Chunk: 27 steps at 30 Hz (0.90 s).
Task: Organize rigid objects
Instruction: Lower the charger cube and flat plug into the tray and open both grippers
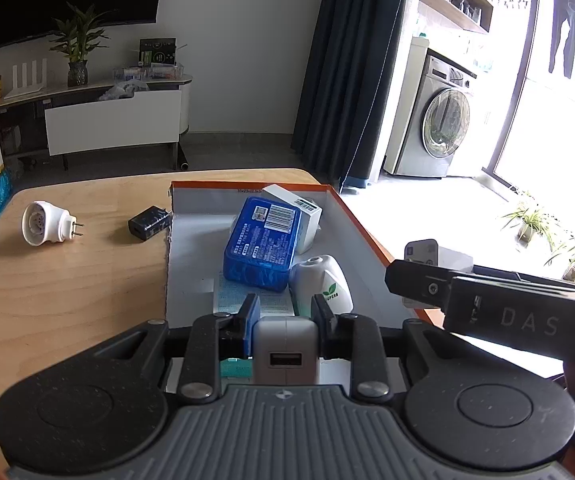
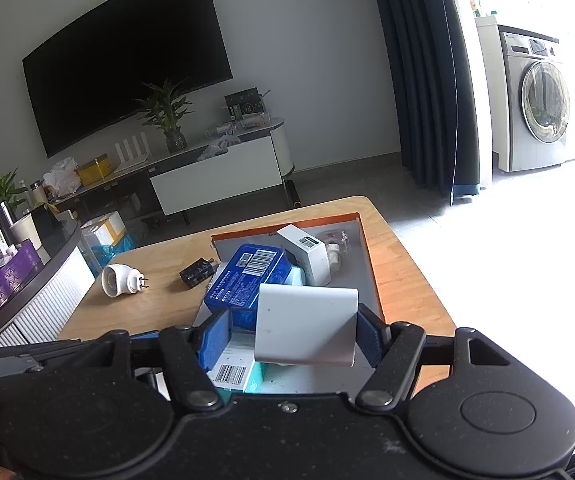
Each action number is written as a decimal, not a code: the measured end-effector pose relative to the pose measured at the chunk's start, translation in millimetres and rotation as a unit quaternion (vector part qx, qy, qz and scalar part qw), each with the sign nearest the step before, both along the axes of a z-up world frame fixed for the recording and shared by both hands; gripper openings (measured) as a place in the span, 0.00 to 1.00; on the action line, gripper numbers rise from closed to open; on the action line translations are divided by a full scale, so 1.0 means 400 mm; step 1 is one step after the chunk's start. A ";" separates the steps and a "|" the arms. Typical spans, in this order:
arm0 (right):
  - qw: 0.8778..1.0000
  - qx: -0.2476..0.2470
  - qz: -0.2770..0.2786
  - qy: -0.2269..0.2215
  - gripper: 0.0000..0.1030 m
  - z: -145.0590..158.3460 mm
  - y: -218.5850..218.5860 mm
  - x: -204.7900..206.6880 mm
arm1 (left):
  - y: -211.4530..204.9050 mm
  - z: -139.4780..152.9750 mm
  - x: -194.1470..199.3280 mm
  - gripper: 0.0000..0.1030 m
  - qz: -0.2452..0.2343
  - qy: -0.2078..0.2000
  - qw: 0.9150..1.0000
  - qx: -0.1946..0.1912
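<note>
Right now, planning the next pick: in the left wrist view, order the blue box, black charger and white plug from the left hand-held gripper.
1. Blue box, straight ahead in the tray.
2. Black charger, left, beside the tray.
3. White plug, far left.

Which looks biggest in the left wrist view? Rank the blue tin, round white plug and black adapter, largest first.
1. blue tin, in the box.
2. round white plug, on the table.
3. black adapter.
The tin sits nearer the camera, so its lead is partly exaggerated.
</note>
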State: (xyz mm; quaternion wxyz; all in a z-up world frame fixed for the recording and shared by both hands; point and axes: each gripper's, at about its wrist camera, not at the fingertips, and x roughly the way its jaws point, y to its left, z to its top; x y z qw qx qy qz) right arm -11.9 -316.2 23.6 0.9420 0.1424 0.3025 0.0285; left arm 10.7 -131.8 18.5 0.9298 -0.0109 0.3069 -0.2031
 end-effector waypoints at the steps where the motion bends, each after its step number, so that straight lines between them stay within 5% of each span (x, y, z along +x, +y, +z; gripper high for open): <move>1: 1.000 0.000 0.000 0.001 0.77 -0.002 0.001 0.001 | 0.000 -0.002 0.001 0.28 0.000 0.001 1.000 0.000; 27: 1.000 0.003 0.001 0.015 0.77 -0.027 0.002 0.016 | -0.004 -0.022 0.010 0.28 -0.003 0.014 1.000 0.000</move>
